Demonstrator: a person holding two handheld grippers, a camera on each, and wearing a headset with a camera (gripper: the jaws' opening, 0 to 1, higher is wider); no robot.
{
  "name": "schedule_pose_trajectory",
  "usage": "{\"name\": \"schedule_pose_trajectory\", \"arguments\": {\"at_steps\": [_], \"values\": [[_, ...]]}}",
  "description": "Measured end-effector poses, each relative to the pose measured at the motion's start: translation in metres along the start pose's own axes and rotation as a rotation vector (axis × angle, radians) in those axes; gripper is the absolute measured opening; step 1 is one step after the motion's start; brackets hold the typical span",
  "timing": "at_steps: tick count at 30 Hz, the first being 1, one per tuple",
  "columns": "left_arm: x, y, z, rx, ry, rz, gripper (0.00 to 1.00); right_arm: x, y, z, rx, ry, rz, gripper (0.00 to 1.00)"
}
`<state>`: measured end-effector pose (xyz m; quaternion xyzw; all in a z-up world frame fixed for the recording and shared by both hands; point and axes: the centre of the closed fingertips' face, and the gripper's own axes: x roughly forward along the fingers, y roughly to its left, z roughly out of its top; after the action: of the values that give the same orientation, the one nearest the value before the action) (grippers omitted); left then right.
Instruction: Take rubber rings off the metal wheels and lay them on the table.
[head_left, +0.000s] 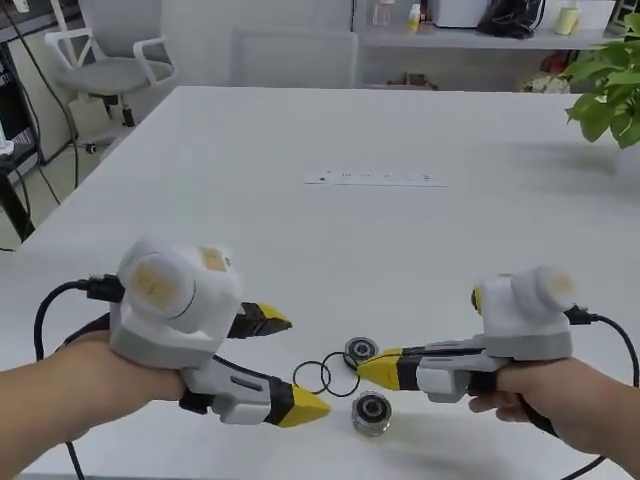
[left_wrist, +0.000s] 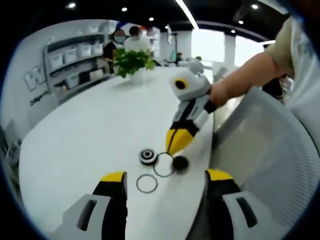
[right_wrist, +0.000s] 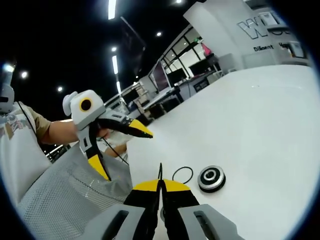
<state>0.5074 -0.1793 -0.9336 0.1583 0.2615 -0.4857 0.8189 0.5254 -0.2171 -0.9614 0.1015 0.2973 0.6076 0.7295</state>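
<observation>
Two rings are off. The first rubber ring (head_left: 311, 377) lies flat on the bench (head_left: 300, 230). The second rubber ring (head_left: 341, 375) looks pinched in the closed right claw (head_left: 364, 369), low between the metal wheels (head_left: 360, 350). The left claw (head_left: 298, 365) gapes wide and empty. Step judged: laying down. Next move: part the right claw and release.

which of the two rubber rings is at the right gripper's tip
The ring farther from the open left gripper, pinched by the shut right gripper; the other ring lies loose.

One thin black rubber ring (left_wrist: 164, 176) is being pinched at the right gripper (head_left: 362, 371) tip. A second ring (left_wrist: 137, 183) is being left flat just ahead of the left gripper (head_left: 302, 365). One metal wheel (head_left: 360, 351) and another wheel (head_left: 372, 412) are being left flat, flanking the right gripper's tip.
</observation>
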Motion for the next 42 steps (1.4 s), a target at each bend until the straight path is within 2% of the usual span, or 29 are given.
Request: {"name": "schedule_pose_trajectory", "arguments": {"at_steps": [10, 15, 23, 28, 34, 42], "values": [[-0.018, 0.01, -0.009, -0.039, -0.006, 0.037, 0.71, 0.019, -0.001, 0.004, 0.003, 0.045, 0.007, 0.0], [-0.026, 0.018, -0.013, -0.048, -0.012, 0.074, 0.75, 0.028, -0.004, -0.001, 0.006, 0.086, 0.001, 0.0], [-0.032, 0.02, -0.014, -0.071, -0.024, 0.092, 0.75, 0.042, -0.006, -0.01, 0.016, 0.143, -0.009, 0.0], [-0.034, 0.022, -0.017, -0.075, -0.021, 0.099, 0.75, 0.044, -0.009, -0.01, 0.017, 0.151, -0.028, 0.0], [-0.036, 0.024, -0.015, -0.079, -0.027, 0.107, 0.75, 0.044, -0.017, -0.016, 0.02, 0.178, -0.06, 0.0], [-0.038, 0.022, -0.014, -0.076, -0.024, 0.111, 0.75, 0.042, -0.022, -0.022, -0.048, 0.214, -0.108, 0.01]]}}
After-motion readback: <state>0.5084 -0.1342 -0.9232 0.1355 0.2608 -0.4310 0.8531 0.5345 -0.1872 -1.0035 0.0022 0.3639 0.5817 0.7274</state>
